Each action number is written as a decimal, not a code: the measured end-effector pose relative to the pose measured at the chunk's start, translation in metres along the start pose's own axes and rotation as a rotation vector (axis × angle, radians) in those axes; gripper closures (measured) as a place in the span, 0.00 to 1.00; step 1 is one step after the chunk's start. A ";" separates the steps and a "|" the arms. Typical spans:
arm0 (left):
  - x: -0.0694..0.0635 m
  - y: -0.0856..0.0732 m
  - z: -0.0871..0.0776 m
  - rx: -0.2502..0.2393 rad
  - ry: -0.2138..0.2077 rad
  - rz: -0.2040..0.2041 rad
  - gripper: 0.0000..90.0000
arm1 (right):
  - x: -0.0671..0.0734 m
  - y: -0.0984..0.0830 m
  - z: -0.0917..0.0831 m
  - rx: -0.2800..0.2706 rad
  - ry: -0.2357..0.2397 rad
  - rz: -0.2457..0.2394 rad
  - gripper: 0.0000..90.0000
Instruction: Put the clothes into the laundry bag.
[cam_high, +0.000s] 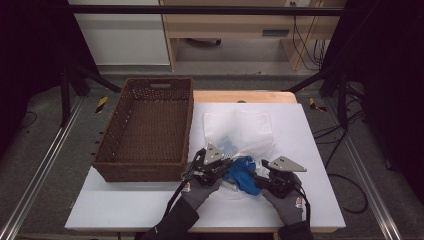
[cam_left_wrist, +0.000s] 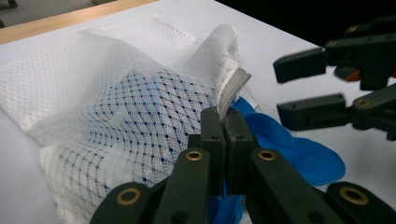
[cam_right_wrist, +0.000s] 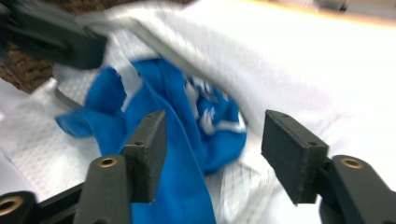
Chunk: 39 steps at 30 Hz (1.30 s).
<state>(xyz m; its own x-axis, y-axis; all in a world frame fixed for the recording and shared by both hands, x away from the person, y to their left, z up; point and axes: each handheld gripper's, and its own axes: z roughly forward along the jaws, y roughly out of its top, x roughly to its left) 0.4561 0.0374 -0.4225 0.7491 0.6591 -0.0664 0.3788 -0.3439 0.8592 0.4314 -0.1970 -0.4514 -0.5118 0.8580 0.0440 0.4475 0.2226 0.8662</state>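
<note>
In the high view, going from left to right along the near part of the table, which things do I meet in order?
Wicker basket → left gripper → blue cloth → right gripper. The white mesh bag lies behind and under these, so it has no clear place in the order.

Blue cloth (cam_left_wrist: 299, 149) half inside mesh bag (cam_left_wrist: 116, 107)

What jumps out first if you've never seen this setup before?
The bright blue cloth half inside a white mesh bag near the table's front edge stands out most. The left gripper is clamped on the bag's rim, the right gripper open over the cloth. A brown wicker basket sits left.
</note>
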 end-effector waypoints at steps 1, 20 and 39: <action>0.000 0.000 0.001 0.001 -0.001 0.000 0.98 | -0.001 -0.003 0.004 0.015 0.010 0.003 0.43; 0.003 0.001 -0.003 -0.012 0.001 -0.012 0.98 | 0.013 0.000 0.025 0.049 0.101 -0.048 0.95; 0.004 -0.005 -0.006 0.003 -0.010 -0.007 0.98 | 0.023 0.013 0.071 0.115 -0.082 -0.088 0.81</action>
<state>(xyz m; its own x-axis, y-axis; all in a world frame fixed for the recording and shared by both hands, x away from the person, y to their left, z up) 0.4541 0.0457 -0.4237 0.7518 0.6548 -0.0780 0.3857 -0.3407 0.8574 0.4775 -0.1417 -0.4740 -0.4936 0.8665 -0.0741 0.4871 0.3460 0.8018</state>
